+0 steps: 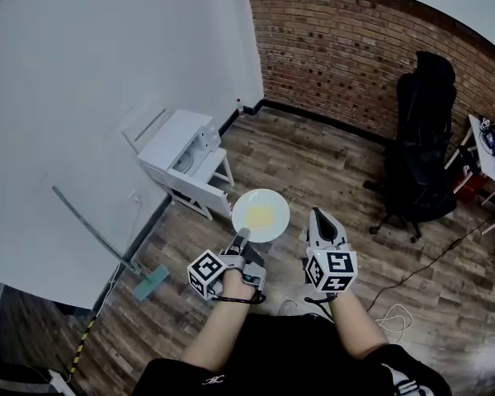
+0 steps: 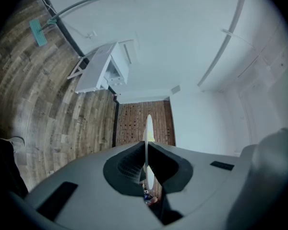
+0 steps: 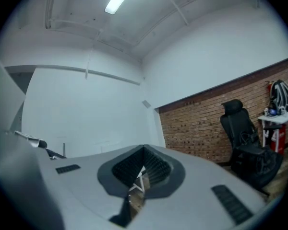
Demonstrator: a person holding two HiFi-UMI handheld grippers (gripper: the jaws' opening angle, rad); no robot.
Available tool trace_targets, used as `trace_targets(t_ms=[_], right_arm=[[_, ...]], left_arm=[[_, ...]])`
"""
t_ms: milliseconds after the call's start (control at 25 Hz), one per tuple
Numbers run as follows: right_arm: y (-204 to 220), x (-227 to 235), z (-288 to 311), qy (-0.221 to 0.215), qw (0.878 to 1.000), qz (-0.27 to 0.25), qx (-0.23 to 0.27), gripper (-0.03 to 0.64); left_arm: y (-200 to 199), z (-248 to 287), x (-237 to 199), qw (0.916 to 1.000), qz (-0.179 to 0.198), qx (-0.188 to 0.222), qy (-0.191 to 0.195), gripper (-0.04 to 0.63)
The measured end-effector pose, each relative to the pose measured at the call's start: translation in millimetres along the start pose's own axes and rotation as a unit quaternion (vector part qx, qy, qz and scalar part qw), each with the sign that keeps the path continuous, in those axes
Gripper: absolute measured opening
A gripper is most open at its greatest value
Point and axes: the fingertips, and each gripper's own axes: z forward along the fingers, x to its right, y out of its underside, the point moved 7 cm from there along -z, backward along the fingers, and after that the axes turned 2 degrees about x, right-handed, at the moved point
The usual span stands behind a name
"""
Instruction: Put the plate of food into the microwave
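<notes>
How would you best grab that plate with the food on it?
Take the plate by its thin near rim, coming in level from the person's side, as the left gripper does. It is flat and shallow, and the food sits mid-plate.

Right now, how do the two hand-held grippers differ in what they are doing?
The left gripper is clamped on the rim of the plate of food, carrying it; the right gripper is shut on nothing. The left gripper touches the plate; the right gripper hangs beside it, apart. Both bear a marker cube and are held over the wooden floor.
</notes>
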Motion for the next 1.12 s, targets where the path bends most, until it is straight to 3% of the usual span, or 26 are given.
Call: trace_targets(t_ms=[560, 1120], right_arm=[[5.3, 50.8, 79.6, -0.018, 0.999, -0.022, -0.019, 0.006], [-11.7, 91.0, 271.1, -0.049, 0.997, -0.049, -0.021, 0.006]], left_arm=[[-10.3, 113.8, 2.6, 0.9999, -0.007, -0.001, -0.011, 0.012], [-90.2, 290.5, 9.0, 0.9991, -0.029, 0.032, -0.004, 0.012]])
